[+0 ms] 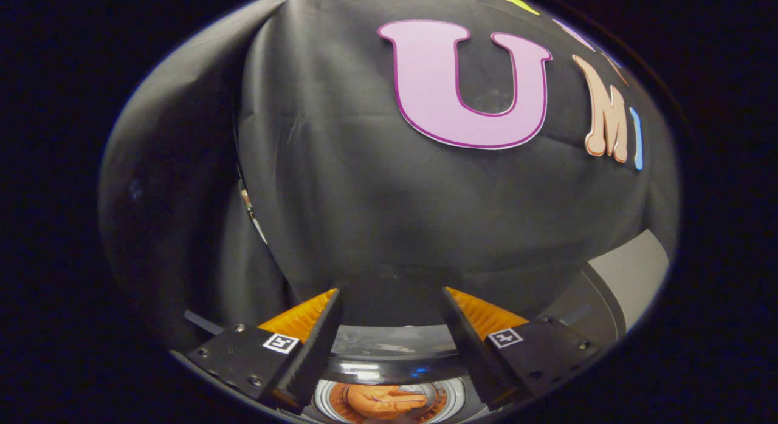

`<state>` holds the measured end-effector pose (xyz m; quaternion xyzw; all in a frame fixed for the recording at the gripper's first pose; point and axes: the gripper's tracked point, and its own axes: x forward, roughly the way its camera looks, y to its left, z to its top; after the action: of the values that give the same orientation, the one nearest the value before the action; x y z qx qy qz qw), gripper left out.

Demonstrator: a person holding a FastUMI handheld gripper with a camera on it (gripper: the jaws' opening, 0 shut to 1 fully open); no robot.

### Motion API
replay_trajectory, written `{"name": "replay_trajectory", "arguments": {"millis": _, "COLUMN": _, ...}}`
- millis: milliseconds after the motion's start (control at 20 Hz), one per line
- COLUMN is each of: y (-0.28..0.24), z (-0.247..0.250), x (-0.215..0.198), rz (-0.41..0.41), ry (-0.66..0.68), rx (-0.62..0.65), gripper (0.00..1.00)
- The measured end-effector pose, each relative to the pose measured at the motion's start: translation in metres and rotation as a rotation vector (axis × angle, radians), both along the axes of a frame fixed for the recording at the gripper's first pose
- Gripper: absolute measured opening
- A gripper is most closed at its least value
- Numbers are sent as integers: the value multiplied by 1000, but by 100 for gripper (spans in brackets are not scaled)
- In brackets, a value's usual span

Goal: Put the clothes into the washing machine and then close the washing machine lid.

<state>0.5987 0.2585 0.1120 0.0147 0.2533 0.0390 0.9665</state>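
My fingers sit nearest the lens, spread wide apart with nothing between them, so I record the gripper as released and carrying no load. Just below and between the fingertips lies the round opening of the washing machine, its glossy dark rim curving across under my fingers. Inside the drum, an orange garment rests in a crumpled heap against the pale ringed wall; it looks soft, folded over itself, and fully within the opening, with no part seen draped over the rim. I judge the spread fingers to fit a garment already dropped in, since the cloth lies below me and free of my grip. Beyond the fingers hangs the black cloth wall, and to the right of it a pale grey panel stands raised past the rim; I take it to be the lid held open, though I cannot confirm its hinge. On that reading the loading step appears done and the lid closing remains outstanding
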Motion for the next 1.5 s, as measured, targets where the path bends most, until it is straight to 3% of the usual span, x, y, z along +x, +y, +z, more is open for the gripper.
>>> {"name": "replay_trajectory", "arguments": {"millis": 1100, "y": -8, "z": -32, "x": -71, "rz": 83, "ry": 25, "rx": -22, "gripper": 97}}
{"name": "replay_trajectory", "arguments": {"millis": 1500, "y": 3, "z": -23, "x": -103, "rz": 120, "ry": -39, "rx": 99, "gripper": 97}}
